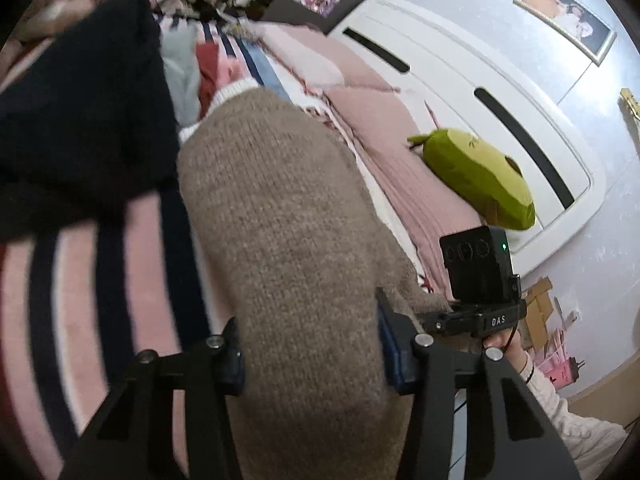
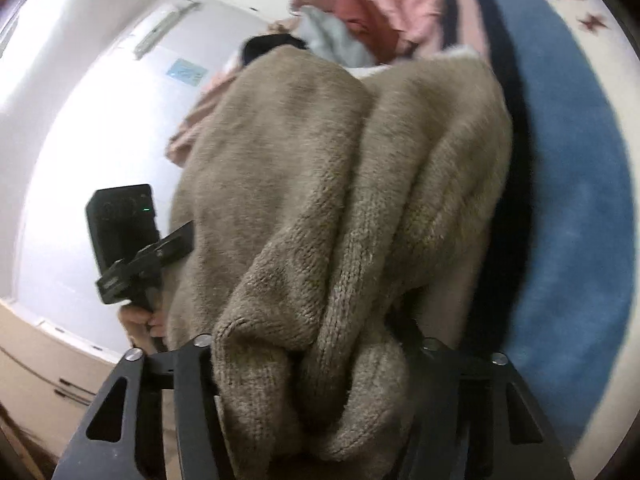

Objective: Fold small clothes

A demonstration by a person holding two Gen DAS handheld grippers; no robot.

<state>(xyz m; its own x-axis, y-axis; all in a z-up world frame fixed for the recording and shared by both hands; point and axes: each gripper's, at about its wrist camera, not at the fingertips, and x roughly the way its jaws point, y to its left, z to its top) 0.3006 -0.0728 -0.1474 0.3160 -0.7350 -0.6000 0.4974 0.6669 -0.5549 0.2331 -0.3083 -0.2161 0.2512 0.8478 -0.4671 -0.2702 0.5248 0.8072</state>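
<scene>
A small brown knitted sweater (image 1: 280,216) with a white trim hangs lifted over the bed, held at both ends. My left gripper (image 1: 312,360) is shut on one edge of it; the knit fills the gap between the fingers. My right gripper (image 2: 312,364) is shut on bunched folds of the same sweater (image 2: 340,184). The right gripper's body shows in the left wrist view (image 1: 480,280), and the left gripper's body shows in the right wrist view (image 2: 132,244). The fingertips are hidden by the knit.
A pink, navy and blue striped blanket (image 1: 80,280) covers the bed below. A black garment (image 1: 80,112) lies at left, with grey, red and pink clothes (image 1: 200,68) behind. A green plush pillow (image 1: 480,176) lies by the white headboard (image 1: 440,64). A pile of clothes (image 2: 360,12) lies beyond.
</scene>
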